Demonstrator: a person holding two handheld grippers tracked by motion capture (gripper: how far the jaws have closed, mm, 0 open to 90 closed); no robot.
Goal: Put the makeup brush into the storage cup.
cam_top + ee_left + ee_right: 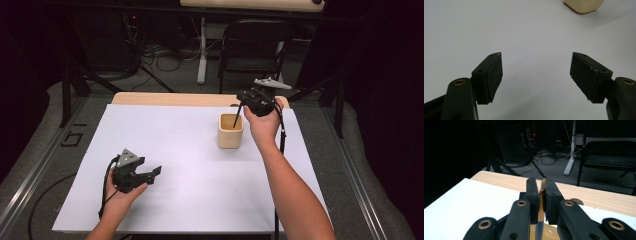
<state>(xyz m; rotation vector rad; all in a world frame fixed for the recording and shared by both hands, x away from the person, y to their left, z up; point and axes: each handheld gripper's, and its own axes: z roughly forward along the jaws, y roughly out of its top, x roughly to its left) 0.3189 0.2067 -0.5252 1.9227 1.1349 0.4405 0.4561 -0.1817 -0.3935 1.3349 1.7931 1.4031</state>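
Note:
A pale wooden cup (230, 131) stands on the white sheet (190, 165), right of centre. Just above its far right rim, my right gripper (243, 102) is shut on a thin stick (237, 116) whose dark lower end slants down into the cup. The right gripper view shows the stick (541, 195) upright between the jaws of my right gripper (541, 191), with a golden upper end, a dark shaft and the cup's mouth (549, 233) under it. My left gripper (154, 173) rests low at the front left, open. In the left gripper view my left gripper (536, 75) holds nothing, and the cup (584, 5) is far ahead.
The sheet covers a wooden table whose bare far edge (175, 98) shows behind the cup. Beyond the table stand a black folding chair (252, 47) and floor cables (160, 57). A cable (276, 200) hangs along the right forearm.

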